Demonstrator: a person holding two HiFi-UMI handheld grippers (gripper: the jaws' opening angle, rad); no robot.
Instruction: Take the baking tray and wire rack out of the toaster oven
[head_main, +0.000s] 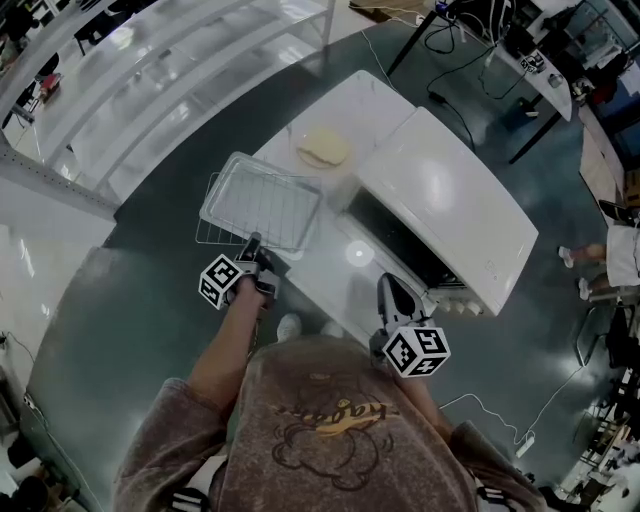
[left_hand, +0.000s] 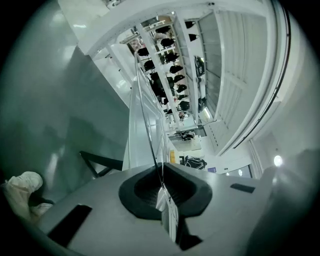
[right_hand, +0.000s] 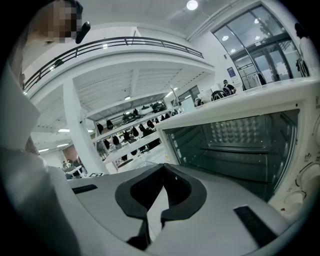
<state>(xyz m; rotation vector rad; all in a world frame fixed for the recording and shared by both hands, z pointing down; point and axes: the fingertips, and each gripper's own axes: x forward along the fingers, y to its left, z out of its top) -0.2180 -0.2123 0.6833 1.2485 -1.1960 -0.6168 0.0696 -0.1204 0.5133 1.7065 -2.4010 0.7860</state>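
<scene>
The silver baking tray (head_main: 268, 172) rests on the white table (head_main: 355, 100), left of the toaster oven (head_main: 455, 195). The wire rack (head_main: 255, 207) lies across the tray and sticks out past its near left edge. My left gripper (head_main: 253, 243) is shut on the rack's near edge. In the left gripper view the rack (left_hand: 147, 125) shows edge-on as thin wires rising from the closed left gripper (left_hand: 164, 192). My right gripper (head_main: 388, 285) hangs in front of the oven, shut and empty. In the right gripper view the oven cavity (right_hand: 240, 150) is open and bare beyond the right gripper (right_hand: 152, 210).
A pale yellow item on a white plate (head_main: 325, 150) sits behind the tray. The oven's dark opening (head_main: 400, 238) faces me, with knobs (head_main: 458, 305) at its right end. Dark green floor (head_main: 120, 300) surrounds the table, and cables lie at the far right.
</scene>
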